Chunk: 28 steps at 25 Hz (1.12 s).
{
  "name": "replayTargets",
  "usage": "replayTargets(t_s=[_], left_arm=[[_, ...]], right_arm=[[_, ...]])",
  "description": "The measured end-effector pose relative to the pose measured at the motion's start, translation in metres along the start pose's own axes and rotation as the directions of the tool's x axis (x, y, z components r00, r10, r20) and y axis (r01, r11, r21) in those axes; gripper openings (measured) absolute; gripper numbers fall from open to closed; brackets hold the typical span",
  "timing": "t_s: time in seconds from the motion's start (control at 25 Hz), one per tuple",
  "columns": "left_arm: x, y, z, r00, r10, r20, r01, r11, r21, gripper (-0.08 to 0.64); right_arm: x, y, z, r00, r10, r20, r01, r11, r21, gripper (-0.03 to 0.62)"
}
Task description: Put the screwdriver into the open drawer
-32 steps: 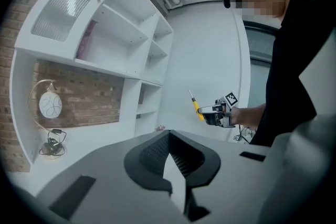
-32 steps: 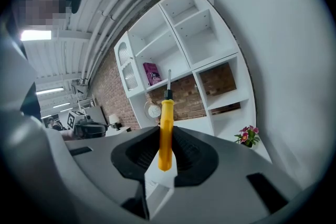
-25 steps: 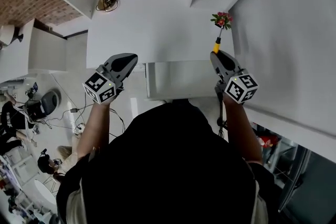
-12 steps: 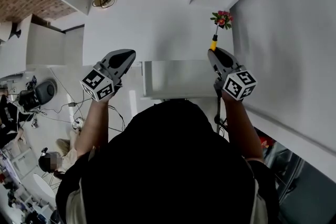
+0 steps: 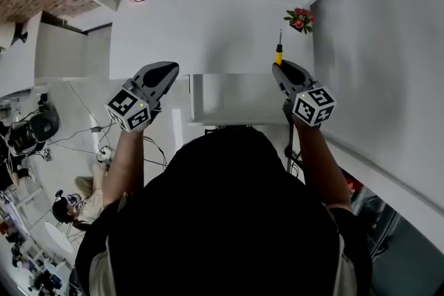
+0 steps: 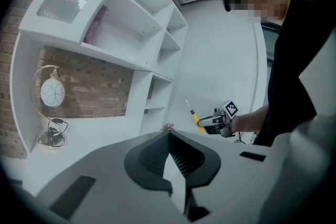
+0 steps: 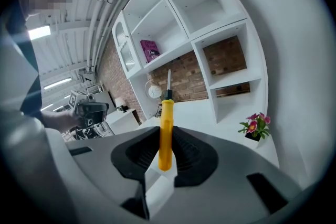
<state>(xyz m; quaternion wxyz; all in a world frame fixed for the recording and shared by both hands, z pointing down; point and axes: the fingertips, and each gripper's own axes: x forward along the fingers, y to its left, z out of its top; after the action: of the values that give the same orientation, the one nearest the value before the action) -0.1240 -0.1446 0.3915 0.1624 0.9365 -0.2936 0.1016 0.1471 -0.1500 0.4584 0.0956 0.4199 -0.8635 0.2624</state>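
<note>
**Screwdriver held at the drawer's right edge, shaft pointing away over the counter**

The right gripper (image 5: 282,67) has its fingers (image 7: 193,157) pinched on the yellow handle of the screwdriver (image 5: 279,52). In the right gripper view the handle stands up between the two pads, with the metal shaft running on past them. The tool's long axis therefore follows the gripper's own line. In the head view it points away from the person, out over the white counter (image 5: 208,24) towards the small flower pot (image 5: 300,19).

The open drawer (image 5: 236,99) sticks out from the counter's near edge, between the two grippers. It lies just to the left of the right gripper and slightly nearer the person than the screwdriver's tip. The right hand is plainly the closer one to the job. As a judgement, the coming move calls for a short shift to the left and a pull back and down, so that the whole length of the tool clears the drawer's right wall before the handle is let go.

The left gripper (image 5: 168,69) hangs beside the drawer's left side, apart from it. Its fingers (image 6: 152,157) are pressed together on nothing. Both forearms reach forward and are roughly level with each other.
</note>
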Motion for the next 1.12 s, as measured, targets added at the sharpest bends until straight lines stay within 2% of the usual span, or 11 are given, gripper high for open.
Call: replayTargets(t_s=[0.32, 0.52, 0.68, 0.88, 1.12], left_arm=[[-0.003, 0.009, -0.014, 1.000, 0.015, -0.013, -0.016, 1.000, -0.021, 0.015], [-0.003, 0.009, -0.024, 1.000, 0.019, -0.015, -0.019, 0.999, -0.035, 0.015], [-0.006, 0.010, -0.027, 0.999, 0.023, -0.023, -0.024, 0.999, -0.036, 0.015], [-0.011, 0.013, -0.034, 0.999, 0.035, -0.035, -0.037, 0.998, -0.043, 0.015], [-0.012, 0.014, -0.047, 0.998, 0.036, -0.058, -0.040, 0.997, -0.060, 0.015]], right_arm=[[0.019, -0.010, -0.043, 0.994, -0.023, -0.104, 0.016, 0.998, -0.067, 0.078], [0.024, -0.018, -0.068, 0.989, -0.043, -0.143, 0.021, 0.989, -0.149, 0.078], [0.031, -0.018, -0.088, 0.980, -0.030, -0.196, -0.008, 0.982, -0.190, 0.078], [0.038, -0.012, -0.113, 0.967, 0.013, -0.253, -0.061, 0.981, -0.184, 0.078], [0.045, -0.005, -0.142, 0.948, 0.036, -0.316, -0.110, 0.970, -0.218, 0.078]])
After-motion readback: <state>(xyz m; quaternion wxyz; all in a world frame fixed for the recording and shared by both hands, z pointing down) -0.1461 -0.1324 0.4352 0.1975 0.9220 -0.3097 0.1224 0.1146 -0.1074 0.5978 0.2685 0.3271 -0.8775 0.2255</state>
